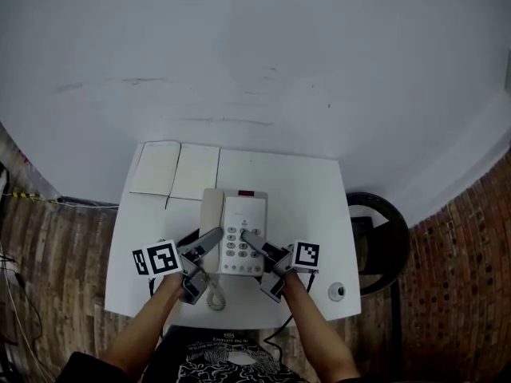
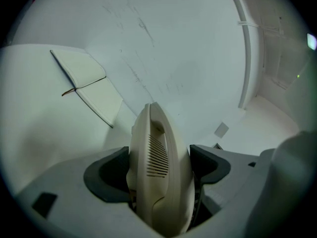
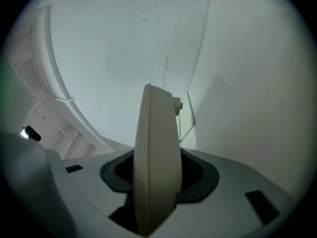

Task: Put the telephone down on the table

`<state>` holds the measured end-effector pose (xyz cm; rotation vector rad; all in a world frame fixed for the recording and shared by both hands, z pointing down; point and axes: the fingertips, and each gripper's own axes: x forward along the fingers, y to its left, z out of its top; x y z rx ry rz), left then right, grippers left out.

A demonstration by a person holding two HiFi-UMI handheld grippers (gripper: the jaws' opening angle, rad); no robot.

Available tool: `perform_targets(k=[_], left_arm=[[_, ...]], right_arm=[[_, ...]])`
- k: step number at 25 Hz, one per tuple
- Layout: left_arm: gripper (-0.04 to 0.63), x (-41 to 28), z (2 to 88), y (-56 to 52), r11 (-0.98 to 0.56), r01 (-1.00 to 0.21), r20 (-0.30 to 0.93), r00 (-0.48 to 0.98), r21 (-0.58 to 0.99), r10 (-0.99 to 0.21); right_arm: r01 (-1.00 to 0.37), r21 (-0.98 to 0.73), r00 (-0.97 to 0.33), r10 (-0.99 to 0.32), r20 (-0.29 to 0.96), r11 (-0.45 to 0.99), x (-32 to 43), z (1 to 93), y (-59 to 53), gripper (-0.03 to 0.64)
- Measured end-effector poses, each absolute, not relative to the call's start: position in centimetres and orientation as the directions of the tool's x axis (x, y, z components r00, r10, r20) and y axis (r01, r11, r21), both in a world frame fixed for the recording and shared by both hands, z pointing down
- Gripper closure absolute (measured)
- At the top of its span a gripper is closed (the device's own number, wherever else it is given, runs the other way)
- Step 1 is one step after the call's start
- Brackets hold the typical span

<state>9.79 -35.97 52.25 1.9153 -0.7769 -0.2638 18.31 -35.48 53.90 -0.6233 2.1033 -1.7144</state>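
A cream telephone (image 1: 236,228), with its handset on the left and its keypad on the right, is over the white table (image 1: 313,191). My left gripper (image 1: 211,239) is shut on its handset side; in the left gripper view the ribbed handset (image 2: 157,168) fills the gap between the dark pads (image 2: 110,175). My right gripper (image 1: 251,240) is shut on the right edge of the telephone (image 3: 154,162). The coiled cord (image 1: 215,294) hangs toward the table's near edge. Whether the base touches the table I cannot tell.
An open white notebook (image 1: 174,170) lies at the table's far left corner, just beyond the telephone. A small round object (image 1: 338,291) sits near the front right corner. A black round stool (image 1: 382,231) stands to the right of the table, which backs onto a white wall.
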Motion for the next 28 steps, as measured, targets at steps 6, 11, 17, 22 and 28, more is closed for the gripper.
perform_targets(k=[6,11,17,22,28], left_arm=[[0.207,9.9,55.6,-39.2,-0.223,-0.400,0.198,0.775,0.889,-0.599],[0.207,10.2,57.7,-40.9,-0.184,-0.393,0.219,0.778,0.901,-0.589],[0.207,10.2,58.9,-41.7,-0.158,-0.383,0.225,0.777,0.910,-0.587],[0.207,10.5,59.3,-41.9,-0.164,-0.390,0.229,0.779,0.906,-0.584],[0.207,10.5,59.7,-42.1,-0.140,-0.385,0.244,0.786,0.912,-0.568]], right_arm=[[-0.120,-0.988,-0.834,-0.550,0.047,0.096,18.5,57.3,-38.5,0.425],[-0.133,-0.990,-0.830,-0.551,0.088,0.043,18.8,59.2,-40.0,0.425],[-0.150,-0.988,-0.828,-0.548,0.114,0.021,18.8,60.3,-40.9,0.426],[-0.183,-0.982,-0.828,-0.546,0.130,0.043,19.0,60.6,-41.2,0.430],[-0.236,-0.970,-0.823,-0.543,0.167,0.059,18.9,60.6,-41.2,0.430]])
